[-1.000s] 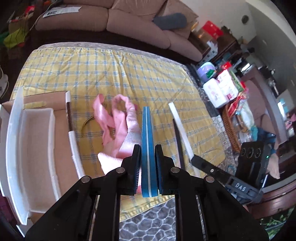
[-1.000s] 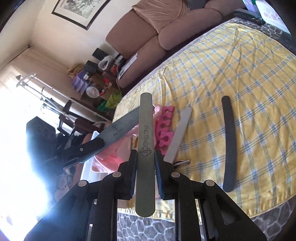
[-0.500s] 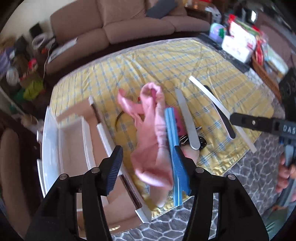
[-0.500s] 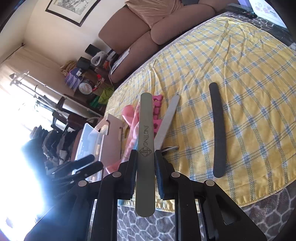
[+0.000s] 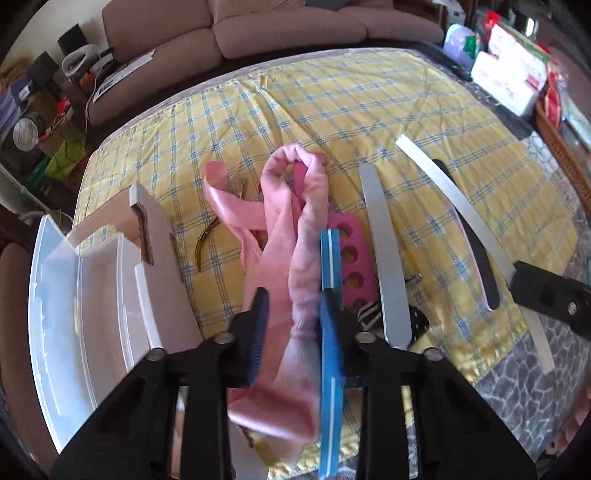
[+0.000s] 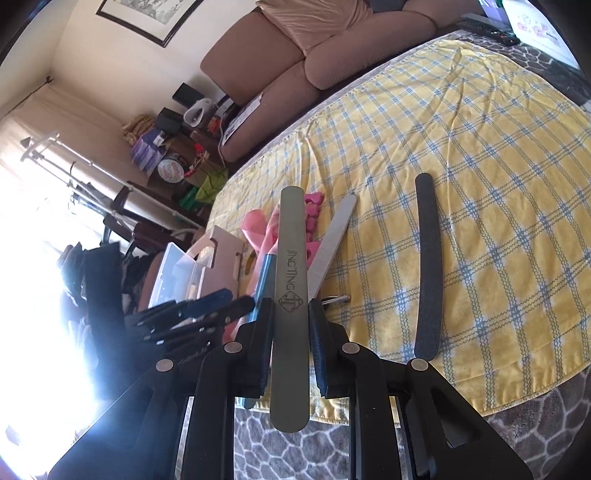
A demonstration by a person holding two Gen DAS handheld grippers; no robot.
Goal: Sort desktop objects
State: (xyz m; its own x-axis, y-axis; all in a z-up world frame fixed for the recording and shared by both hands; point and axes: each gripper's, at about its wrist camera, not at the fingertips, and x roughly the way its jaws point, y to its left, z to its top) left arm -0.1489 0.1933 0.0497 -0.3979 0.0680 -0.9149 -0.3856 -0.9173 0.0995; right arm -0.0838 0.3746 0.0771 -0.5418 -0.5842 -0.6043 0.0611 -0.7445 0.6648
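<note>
My left gripper [image 5: 295,314] points down over the near edge of the yellow checked cloth [image 5: 332,110], its jaws closing. Between them are a bunched pink cloth [image 5: 306,206] and a blue nail file [image 5: 328,387] lying against the right pad. My right gripper [image 6: 291,321] is shut on a grey metal nail file [image 6: 291,258], held above the table's near edge. On the cloth lie a pink toe separator [image 5: 349,254], a silver file [image 5: 384,258] and a black curved file [image 6: 428,266].
A clear plastic box [image 5: 55,295] stands open at the left, beside a cardboard box with white walls [image 5: 159,266]. A gold curved tool [image 5: 203,243] lies by the pink cloth. A brown sofa [image 5: 277,29] runs behind the table, with clutter on both sides.
The left gripper opened, dropped toward the pink cloth and narrowed again with cloth and blue file between its jaws. The right gripper kept still with the grey file.
</note>
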